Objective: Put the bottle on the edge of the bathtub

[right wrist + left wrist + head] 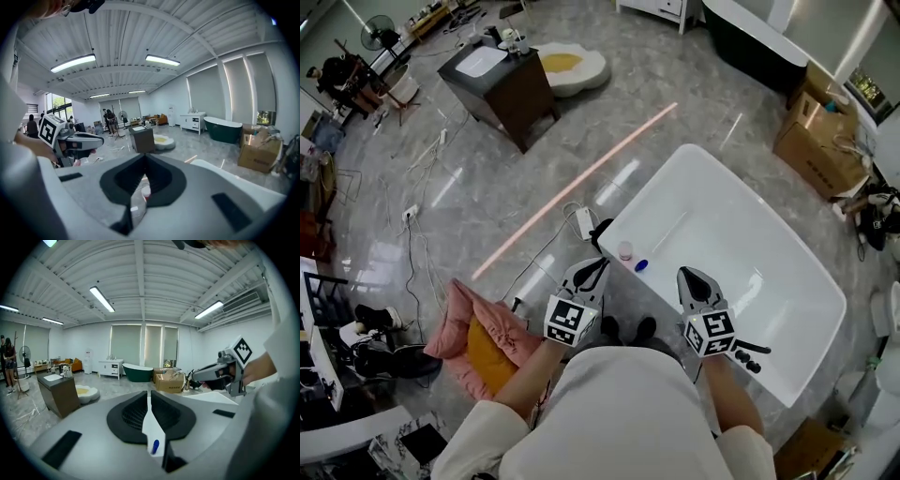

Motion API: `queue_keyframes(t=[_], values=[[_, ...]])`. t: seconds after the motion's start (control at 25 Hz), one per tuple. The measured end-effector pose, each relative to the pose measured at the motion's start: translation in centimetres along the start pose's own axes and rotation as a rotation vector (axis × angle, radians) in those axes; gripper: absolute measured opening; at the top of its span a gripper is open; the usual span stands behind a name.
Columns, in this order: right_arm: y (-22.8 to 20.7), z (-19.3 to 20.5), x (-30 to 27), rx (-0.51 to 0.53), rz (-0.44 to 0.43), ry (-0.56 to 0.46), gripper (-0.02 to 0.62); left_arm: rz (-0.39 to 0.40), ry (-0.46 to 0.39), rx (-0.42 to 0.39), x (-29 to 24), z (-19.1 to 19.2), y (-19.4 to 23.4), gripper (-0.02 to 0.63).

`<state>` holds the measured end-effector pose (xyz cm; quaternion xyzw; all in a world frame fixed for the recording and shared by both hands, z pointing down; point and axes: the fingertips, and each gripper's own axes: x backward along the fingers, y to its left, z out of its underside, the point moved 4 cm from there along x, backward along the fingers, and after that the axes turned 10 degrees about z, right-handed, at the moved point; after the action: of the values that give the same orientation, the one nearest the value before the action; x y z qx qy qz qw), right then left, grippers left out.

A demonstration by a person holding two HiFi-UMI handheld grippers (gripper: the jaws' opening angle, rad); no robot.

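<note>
Bottle (pixel 625 250) on bathtub (pixel 741 244) edge, print illegible

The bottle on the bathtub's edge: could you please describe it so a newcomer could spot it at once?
Start at the white bathtub, then go to its rim corner ahead of the left gripper. The bottle stands there, small and pale with a pinkish top, unlike the blue object beside it.

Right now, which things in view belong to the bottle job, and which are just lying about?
Job: bottle standing on the rim of the bathtub; left gripper and right gripper, both shut and empty.

Lying about: cardboard boxes, pink cushion, dark cabinet, power strip, floor fan.
</note>
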<state>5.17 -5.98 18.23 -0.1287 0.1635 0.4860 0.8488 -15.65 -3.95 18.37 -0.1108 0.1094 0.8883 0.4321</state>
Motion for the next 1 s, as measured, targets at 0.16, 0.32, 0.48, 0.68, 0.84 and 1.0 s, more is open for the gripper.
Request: queue_keyframes(t=[0.16,0.32,0.48,0.68,0.84,1.0], values=[[-0.2,-2.2,1.6,0.001,-0.007,-0.038,0.003,0.023,-0.021,-0.023,1.1,-2.8,-1.2,0.012],[-0.1,-3.9,2.9,0.009,-0.023,-0.071,0.003,0.027,-0.050,-0.040,2.3,-4.9,-1.8,0.009],[-0.8,-5.5,3.8,0.032,-0.040,-0.095,0.003,0.011,-0.078,-0.034,2.5,-6.6,-2.0,0.006],[-1.7,-7.0,4.2,0.053,-0.036,-0.130,0.003,-0.024,-0.095,-0.010,2.6,-7.1,-1.4,0.006],[-2.0,-8.0,3.9,0.068,-0.037,-0.151,0.003,-0.039,-0.099,-0.007,2.5,-7.5,-0.8,0.006],[-1.6,-8.3,4.1,0.073,-0.041,-0.176,0.002,-0.048,-0.101,-0.001,2.8,-7.3,-0.7,0.006]])
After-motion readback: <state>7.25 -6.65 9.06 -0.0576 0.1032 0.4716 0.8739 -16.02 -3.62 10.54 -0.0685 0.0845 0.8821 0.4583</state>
